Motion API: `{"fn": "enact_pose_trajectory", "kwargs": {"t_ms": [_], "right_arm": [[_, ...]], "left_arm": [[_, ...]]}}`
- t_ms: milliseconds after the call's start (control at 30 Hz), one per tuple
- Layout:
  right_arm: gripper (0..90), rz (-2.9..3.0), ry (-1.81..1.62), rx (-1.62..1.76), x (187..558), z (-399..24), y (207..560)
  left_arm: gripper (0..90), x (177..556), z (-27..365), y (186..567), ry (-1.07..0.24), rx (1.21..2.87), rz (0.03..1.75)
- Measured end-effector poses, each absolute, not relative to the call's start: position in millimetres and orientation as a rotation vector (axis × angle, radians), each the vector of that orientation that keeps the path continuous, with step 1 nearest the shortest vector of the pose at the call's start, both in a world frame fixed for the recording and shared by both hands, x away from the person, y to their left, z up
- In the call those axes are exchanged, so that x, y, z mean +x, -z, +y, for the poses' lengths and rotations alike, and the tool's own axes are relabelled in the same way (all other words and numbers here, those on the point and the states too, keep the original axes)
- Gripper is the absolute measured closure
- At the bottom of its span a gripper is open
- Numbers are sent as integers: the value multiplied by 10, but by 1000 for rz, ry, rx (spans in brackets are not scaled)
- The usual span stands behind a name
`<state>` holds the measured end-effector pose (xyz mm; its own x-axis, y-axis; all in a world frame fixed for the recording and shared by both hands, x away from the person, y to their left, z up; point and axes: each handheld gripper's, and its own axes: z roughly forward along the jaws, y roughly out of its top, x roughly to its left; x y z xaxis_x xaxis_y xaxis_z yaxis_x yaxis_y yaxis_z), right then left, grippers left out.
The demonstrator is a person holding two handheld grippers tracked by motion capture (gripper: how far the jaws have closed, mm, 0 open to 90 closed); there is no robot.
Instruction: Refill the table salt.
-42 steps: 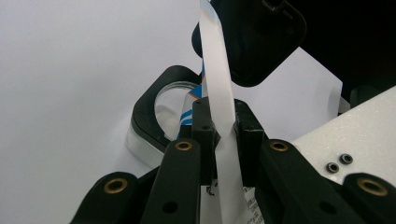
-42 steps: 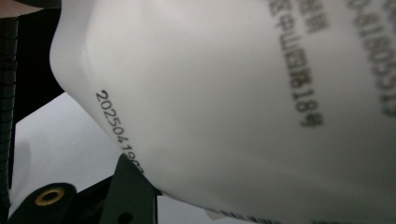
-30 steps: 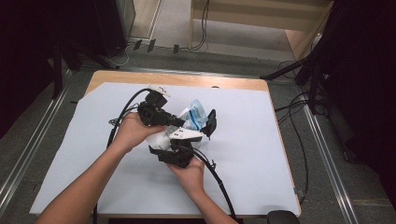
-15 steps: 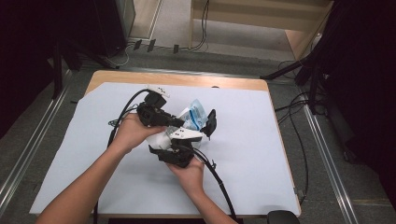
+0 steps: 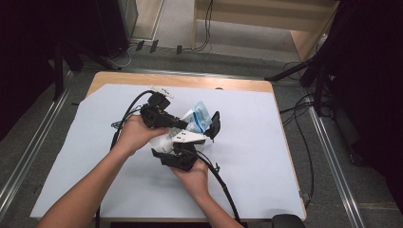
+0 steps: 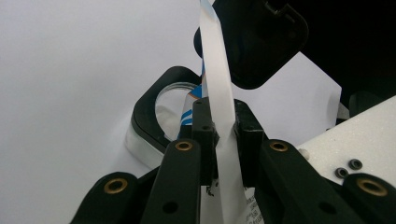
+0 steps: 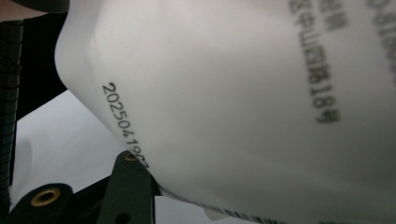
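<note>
Nothing on the counter (image 5: 266, 156) is shifting since the earlier frames: your hands and the pouch are sitting where they were, and the one change is that the jaws of your right gripper have just been opening a little, with the pouch lying between them.

Starting at the left, you are holding the left gripper (image 5: 183, 124) over the middle of the white sheet (image 5: 95, 142) that covers the counter, with its cable (image 5: 124, 118) looping off toward the far left. In the left gripper view its jaws are standing narrow and pinching the thin flat edge of the white and blue plastic pouch (image 6: 219, 84), the edge running upright between the two pads (image 6: 204, 126).

Moving right, the pouch (image 5: 199, 118) is sitting above the counter's centre, between your two grippers, its blue-printed part pointing toward the far side. Just near of it you are holding the right gripper (image 5: 202, 137), one black jaw rising at the pouch's right. In the right gripper view the pouch (image 7: 224, 93) is pressing close against the camera, showing a printed date code and blurred lettering, and its lower edge is resting against one jaw arm. You cannot tell from that view whether those jaws are gripping it.
</note>
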<state>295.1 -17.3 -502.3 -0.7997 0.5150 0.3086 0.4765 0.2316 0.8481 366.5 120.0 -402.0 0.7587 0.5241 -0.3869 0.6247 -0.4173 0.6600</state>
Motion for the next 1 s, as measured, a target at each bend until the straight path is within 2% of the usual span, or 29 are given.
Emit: {"fn": "enact_pose_trajectory", "kwargs": {"t_ms": [133, 367, 400, 1000], "right_arm": [[527, 2453, -1620, 925, 2934, -148, 5022], [568, 2460, -1627, 953, 2945, -154, 5017], [597, 2458, -1629, 958, 2947, -157, 5017], [603, 2429, -1666, 1001, 2958, -159, 5014]], "left_arm": [[837, 3672, 1201, 4019, 158, 2114, 860], [835, 3663, 1192, 4015, 155, 2113, 863], [835, 3663, 1193, 4017, 156, 2111, 862], [831, 3664, 1189, 4016, 154, 2095, 857]]}}
